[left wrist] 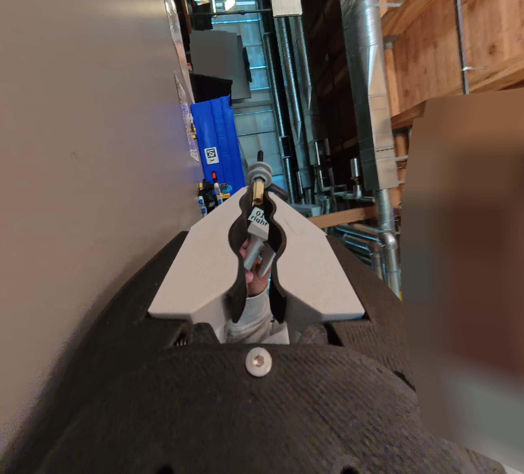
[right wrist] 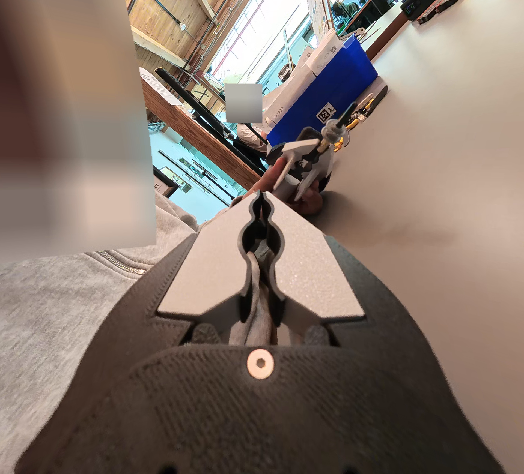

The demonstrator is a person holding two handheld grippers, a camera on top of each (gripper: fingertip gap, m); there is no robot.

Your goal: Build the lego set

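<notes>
Pale worktop (right wrist: 453,148) behind, left gripper (left wrist: 256,194) clamps a black axle with grey bushes (left wrist: 258,174), pointing straight ahead; right gripper (right wrist: 262,199) jaws together, empty, nearby.

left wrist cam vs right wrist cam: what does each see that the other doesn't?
Left wrist only: the large metal duct running overhead. Right wrist only: the zipper on the person's grey top, and a black device far off on the table. Both: the blue bin, and the left gripper with its jaws shut on the axle assembly. The right wrist view sees that grasp from farther off.
</notes>
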